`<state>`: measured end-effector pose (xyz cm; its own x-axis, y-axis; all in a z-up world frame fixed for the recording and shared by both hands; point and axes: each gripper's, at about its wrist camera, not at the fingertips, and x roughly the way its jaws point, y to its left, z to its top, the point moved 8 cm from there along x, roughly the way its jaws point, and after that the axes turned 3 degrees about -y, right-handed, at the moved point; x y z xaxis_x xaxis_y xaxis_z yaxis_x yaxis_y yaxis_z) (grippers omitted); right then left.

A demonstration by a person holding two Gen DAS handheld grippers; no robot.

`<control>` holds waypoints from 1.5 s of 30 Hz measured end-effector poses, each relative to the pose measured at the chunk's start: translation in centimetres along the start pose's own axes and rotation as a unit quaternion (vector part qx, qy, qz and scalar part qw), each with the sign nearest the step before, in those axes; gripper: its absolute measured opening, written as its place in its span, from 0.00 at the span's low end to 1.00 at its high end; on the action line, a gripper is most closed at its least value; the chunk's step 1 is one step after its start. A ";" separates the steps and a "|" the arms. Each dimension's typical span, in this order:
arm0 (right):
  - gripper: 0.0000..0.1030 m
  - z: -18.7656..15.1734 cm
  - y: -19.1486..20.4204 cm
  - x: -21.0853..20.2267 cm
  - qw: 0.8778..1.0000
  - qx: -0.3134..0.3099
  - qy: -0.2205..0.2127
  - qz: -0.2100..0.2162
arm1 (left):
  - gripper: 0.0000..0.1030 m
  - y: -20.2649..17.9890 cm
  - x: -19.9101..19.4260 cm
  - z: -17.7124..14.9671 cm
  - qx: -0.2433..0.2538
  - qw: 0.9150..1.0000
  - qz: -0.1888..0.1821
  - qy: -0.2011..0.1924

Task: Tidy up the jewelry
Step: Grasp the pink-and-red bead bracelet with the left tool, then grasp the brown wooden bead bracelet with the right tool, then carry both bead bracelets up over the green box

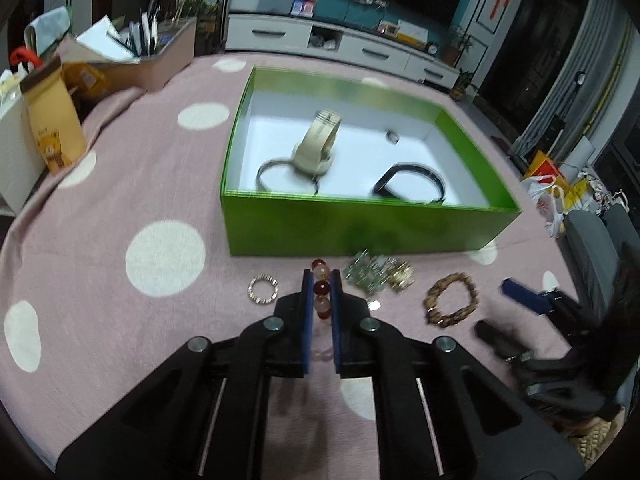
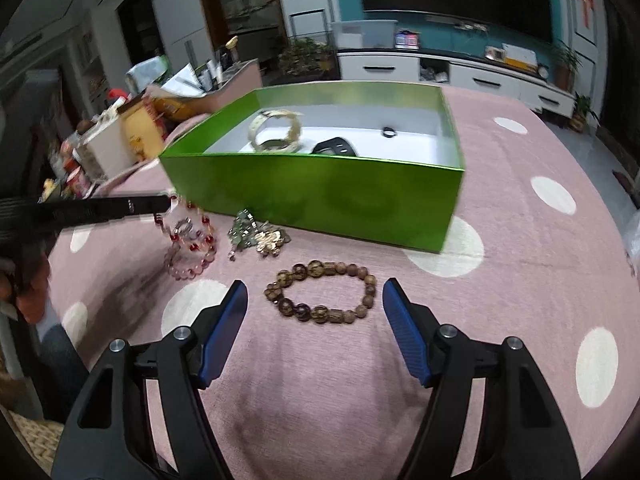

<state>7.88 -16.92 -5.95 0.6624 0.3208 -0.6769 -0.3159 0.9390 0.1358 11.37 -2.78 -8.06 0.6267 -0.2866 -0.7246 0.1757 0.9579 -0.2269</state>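
While the left gripper [image 1: 321,280] has its blue pads clamped on a red and pink bead bracelet [image 1: 322,290], the beads run in a line between the two pads, and from the right wrist view the rest of that bracelet [image 2: 191,247] hangs in loops from the gripper's tip down to the pink spotted tablecloth [image 2: 520,288]. The right gripper [image 2: 315,291] stands with its jaws spread wide and nothing pressed between them; a brown wooden bead bracelet [image 2: 322,292] lies flat on the cloth just beyond and between its two fingertips, apart from both pads. To the far left of that bracelet a tangled heap of green and gold jewelry [image 2: 258,236] lies near the front wall of the green box [image 2: 320,200]. In the left wrist view a small gold beaded ring bracelet [image 1: 263,289] lies on the cloth just left of the left gripper. Inside the box, on its white floor, rest a cream watch [image 1: 318,144] standing on its strap, a thin dark bangle [image 1: 276,172] touching it, a black band [image 1: 412,184] to the right, and a small ring [image 1: 393,136] toward the far wall.
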 end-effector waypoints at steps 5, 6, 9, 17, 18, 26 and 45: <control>0.60 -0.2 1.5 1.4 0.999 -0.045 0.020 0.011 | 0.07 -0.1 -1.9 1.1 0.001 1.000 -0.005 -0.019; 0.59 -0.3 1.8 1.8 0.998 -0.058 0.025 0.011 | 0.07 0.0 -2.1 1.2 -0.001 1.000 -0.005 -0.021; 0.52 -0.7 2.6 2.7 0.995 -0.093 0.041 0.012 | 0.07 0.2 -2.6 1.4 -0.002 1.000 -0.005 -0.022; 0.21 -1.2 3.0 3.9 0.989 -0.127 0.064 0.044 | 0.07 1.0 -3.1 1.2 -0.008 1.000 -0.002 -0.023; 0.18 -1.3 3.0 3.9 0.989 -0.128 0.063 0.047 | 0.07 1.0 -3.2 1.2 -0.009 1.000 -0.003 -0.024; 0.10 -1.0 2.9 2.9 0.992 -0.089 0.048 0.072 | 0.07 1.1 -3.5 1.1 -0.013 1.000 -0.006 -0.025; 0.10 6.4 0.4 -3.7 0.988 0.052 -0.072 0.130 | 0.07 0.2 -6.0 3.2 -0.002 0.999 -0.014 -0.053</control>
<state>9.64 -16.99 1.26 0.6600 0.5597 -0.5011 -0.4213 0.8280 0.3700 10.12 -0.78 -1.65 0.6983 -0.3100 -0.6453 0.1919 0.9495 -0.2485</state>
